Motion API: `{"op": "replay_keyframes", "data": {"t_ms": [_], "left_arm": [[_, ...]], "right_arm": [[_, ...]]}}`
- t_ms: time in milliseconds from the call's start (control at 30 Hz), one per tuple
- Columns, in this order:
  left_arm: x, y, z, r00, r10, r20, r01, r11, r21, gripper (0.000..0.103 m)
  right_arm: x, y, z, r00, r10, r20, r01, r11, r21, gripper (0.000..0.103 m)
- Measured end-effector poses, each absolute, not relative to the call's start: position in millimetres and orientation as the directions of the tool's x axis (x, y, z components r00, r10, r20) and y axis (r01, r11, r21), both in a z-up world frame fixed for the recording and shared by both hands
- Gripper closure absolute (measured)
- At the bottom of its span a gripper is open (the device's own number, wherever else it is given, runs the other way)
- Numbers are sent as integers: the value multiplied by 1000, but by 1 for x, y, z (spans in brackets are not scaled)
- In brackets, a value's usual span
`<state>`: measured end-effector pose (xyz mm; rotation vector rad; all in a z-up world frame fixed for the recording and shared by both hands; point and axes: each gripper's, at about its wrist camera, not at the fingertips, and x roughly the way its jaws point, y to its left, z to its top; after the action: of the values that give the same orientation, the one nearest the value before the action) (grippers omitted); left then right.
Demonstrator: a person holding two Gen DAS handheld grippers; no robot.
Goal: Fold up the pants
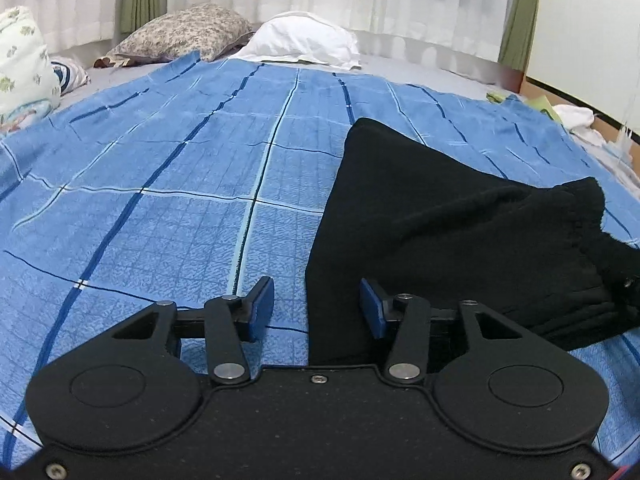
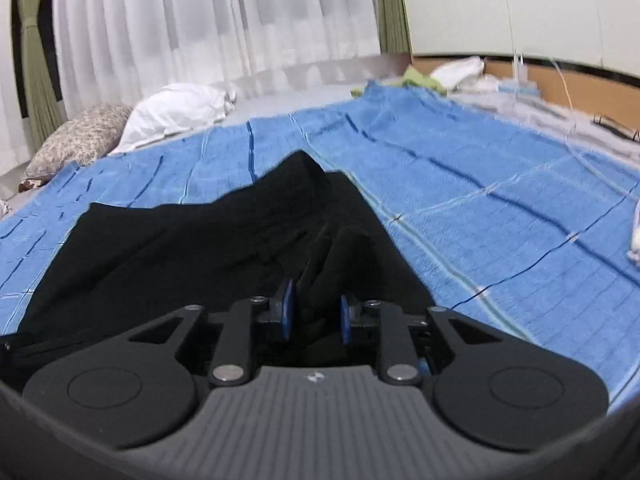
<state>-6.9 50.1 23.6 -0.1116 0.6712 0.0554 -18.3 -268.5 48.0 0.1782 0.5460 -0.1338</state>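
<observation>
Soft black fleece pants (image 1: 432, 216) flat on blue checked bedspread (image 1: 160, 184), one part bunched and lifted.

Right gripper (image 2: 316, 314): blue pads close together, pinching fold of pants. Left gripper (image 1: 318, 306): pads wide apart, holding nothing, right pad over pants edge, left pad over bedspread.

Good next move, likely: lower left, pinch edge, lift both ends level, lay over slowly.

Fuzzy, floppy cloth; slips and sags easily. White pillow (image 1: 304, 40) far behind.

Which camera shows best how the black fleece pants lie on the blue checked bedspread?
The left wrist view: the black fleece pants show their left edge and gathered waistband against the blue checked bedspread. The right wrist view shows only bunched folds close to its gripper.
</observation>
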Motion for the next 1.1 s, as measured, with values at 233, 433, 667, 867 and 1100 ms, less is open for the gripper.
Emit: {"op": "replay_keyframes", "data": {"t_ms": [233,433,667,867,1100], "left_arm": [[-1,59,52,800,-10,-600,-65,993,-103,58],[52,54,87,816,-93,-571,14,990,-142,60],[151,22,72,715,-167,-679,64,983,-174,72],[177,14,39,735,-68,-675,-16,993,-118,76],[179,21,27,788,-8,-616,-74,992,-107,82]], "right_arm": [[-33,-277,60,829,-190,-526,253,966,48,35],[-26,-284,96,866,-208,-455,249,968,32,19],[67,-292,99,822,-35,-568,108,990,96,17],[97,-291,67,794,-34,-607,111,990,90,69],[99,-290,44,835,-80,-545,89,996,-10,65]]}}
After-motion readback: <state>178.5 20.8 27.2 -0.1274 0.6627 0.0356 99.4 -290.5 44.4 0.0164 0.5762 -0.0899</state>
